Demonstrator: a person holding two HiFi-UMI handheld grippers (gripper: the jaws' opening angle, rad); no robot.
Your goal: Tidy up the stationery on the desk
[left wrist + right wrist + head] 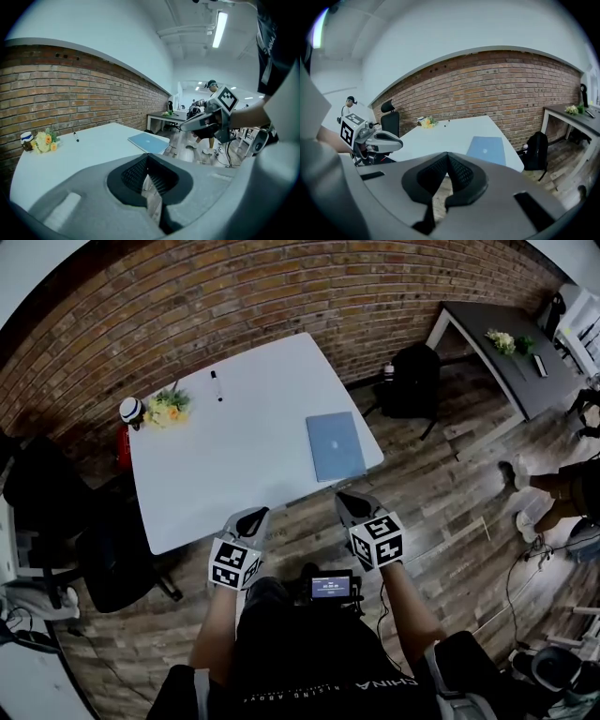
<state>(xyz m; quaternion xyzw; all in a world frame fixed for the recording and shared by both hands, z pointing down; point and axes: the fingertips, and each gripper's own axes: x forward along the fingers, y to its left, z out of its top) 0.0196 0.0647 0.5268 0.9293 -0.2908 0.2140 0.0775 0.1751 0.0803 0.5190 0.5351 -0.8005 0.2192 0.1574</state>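
A white desk (234,456) stands by the brick wall. On it lie a black marker pen (217,385) near the far edge and a light blue notebook (335,445) at the near right corner. The pen (76,136) and notebook (149,142) also show in the left gripper view, and the notebook (487,149) in the right gripper view. My left gripper (253,518) and right gripper (350,503) hover side by side just short of the desk's near edge, both shut and empty.
A small bunch of yellow flowers (166,409) and a little figurine (131,411) sit at the desk's far left corner. A black office chair (66,512) stands left of the desk, a black backpack (412,379) on the floor to its right. Another person (553,493) stands at the right.
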